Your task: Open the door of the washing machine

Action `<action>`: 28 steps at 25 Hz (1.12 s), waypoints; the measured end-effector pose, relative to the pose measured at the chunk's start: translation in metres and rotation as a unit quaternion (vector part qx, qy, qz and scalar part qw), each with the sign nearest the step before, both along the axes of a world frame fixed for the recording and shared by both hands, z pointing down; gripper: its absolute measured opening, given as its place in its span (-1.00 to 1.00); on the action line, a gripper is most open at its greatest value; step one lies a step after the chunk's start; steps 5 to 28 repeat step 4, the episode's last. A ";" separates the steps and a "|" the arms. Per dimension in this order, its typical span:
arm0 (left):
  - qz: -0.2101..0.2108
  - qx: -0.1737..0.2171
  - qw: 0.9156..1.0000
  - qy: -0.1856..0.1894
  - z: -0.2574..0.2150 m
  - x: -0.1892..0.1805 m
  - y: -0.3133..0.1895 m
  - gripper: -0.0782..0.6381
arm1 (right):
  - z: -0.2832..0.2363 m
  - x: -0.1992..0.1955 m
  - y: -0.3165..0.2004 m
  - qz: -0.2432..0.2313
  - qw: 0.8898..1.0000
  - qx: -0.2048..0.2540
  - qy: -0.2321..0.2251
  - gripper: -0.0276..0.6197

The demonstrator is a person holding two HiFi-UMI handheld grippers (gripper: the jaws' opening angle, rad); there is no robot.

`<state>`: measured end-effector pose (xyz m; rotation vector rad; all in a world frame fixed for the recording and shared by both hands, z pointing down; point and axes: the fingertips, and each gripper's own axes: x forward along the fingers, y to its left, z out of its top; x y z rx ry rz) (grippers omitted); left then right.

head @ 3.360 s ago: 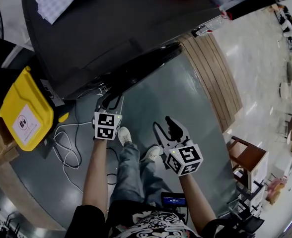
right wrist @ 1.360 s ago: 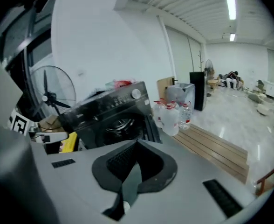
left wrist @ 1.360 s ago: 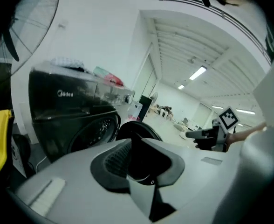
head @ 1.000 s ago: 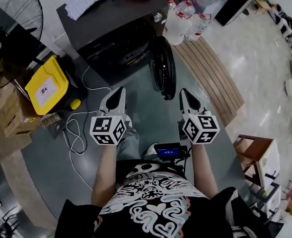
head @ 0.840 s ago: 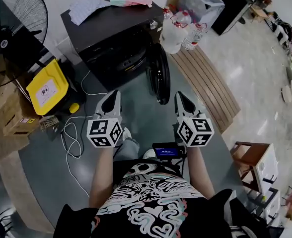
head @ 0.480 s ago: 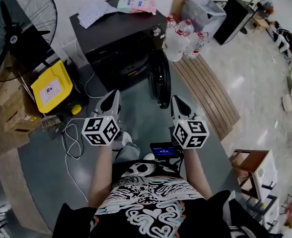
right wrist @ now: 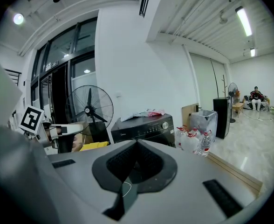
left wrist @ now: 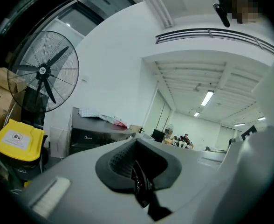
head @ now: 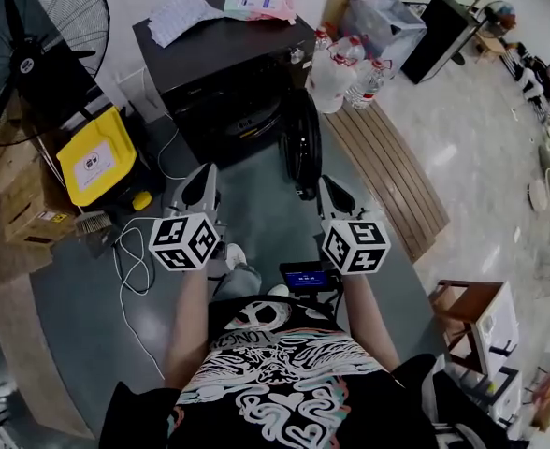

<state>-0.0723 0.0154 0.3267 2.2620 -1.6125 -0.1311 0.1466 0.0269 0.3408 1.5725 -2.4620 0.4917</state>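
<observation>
The black washing machine (head: 221,59) stands at the back with papers on its top. Its round door (head: 302,144) hangs open, swung out to the right of the drum opening. My left gripper (head: 204,172) and my right gripper (head: 325,185) float side by side in front of the machine, well clear of the door, both shut and empty. In the left gripper view the shut left gripper (left wrist: 136,143) points toward the machine (left wrist: 92,134). In the right gripper view the shut right gripper (right wrist: 137,144) points at the machine's front (right wrist: 144,124).
A big floor fan (head: 32,40) and a yellow bin (head: 95,157) stand left of the machine. Loose cables (head: 135,260) lie on the floor. Water bottles (head: 340,68) and a wooden board strip (head: 387,166) are at the right. A wooden chair (head: 467,316) stands at the far right.
The person has backed away from the machine and straightened up. Both grippers have drawn back and risen a little. The door stays open.
</observation>
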 end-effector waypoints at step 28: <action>-0.003 0.000 1.000 -0.004 -0.001 -0.002 -0.002 -0.78 | -0.001 -0.003 -0.002 -0.004 1.000 0.000 0.002 -0.91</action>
